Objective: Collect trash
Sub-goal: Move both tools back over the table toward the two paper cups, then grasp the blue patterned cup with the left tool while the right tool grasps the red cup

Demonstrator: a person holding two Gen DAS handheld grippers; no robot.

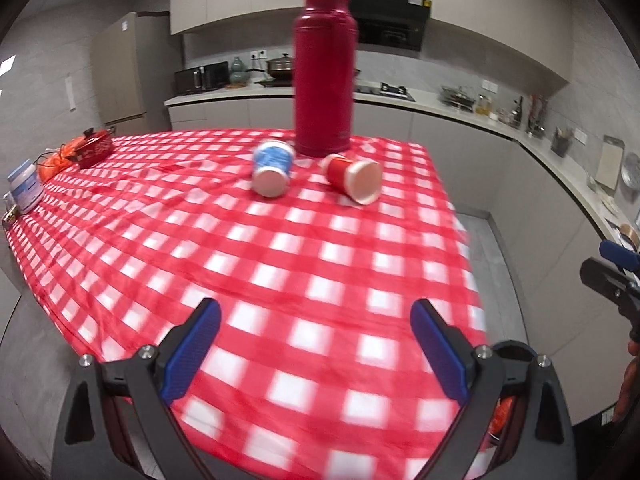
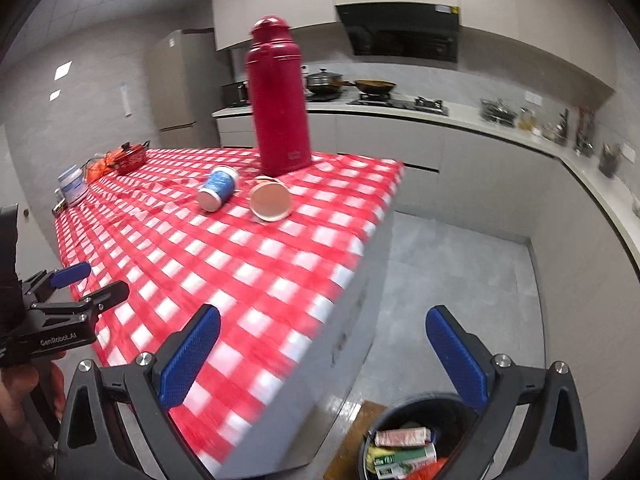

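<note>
Below right hand-held gripper (image 2: pixel 320 354): trash bin (image 2: pixel 416 404).

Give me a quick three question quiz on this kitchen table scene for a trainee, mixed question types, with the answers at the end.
1. True or false: the blue cup stands upright.
2. What tall thing stands right behind both cups?
3. The bin on the floor holds: A) nothing, B) packaging, C) water.

Key:
1. False; it lies on its side, like the red cup.
2. The red thermos.
3. B.

Both the left gripper and right gripper have jaws apart, empty.
</note>
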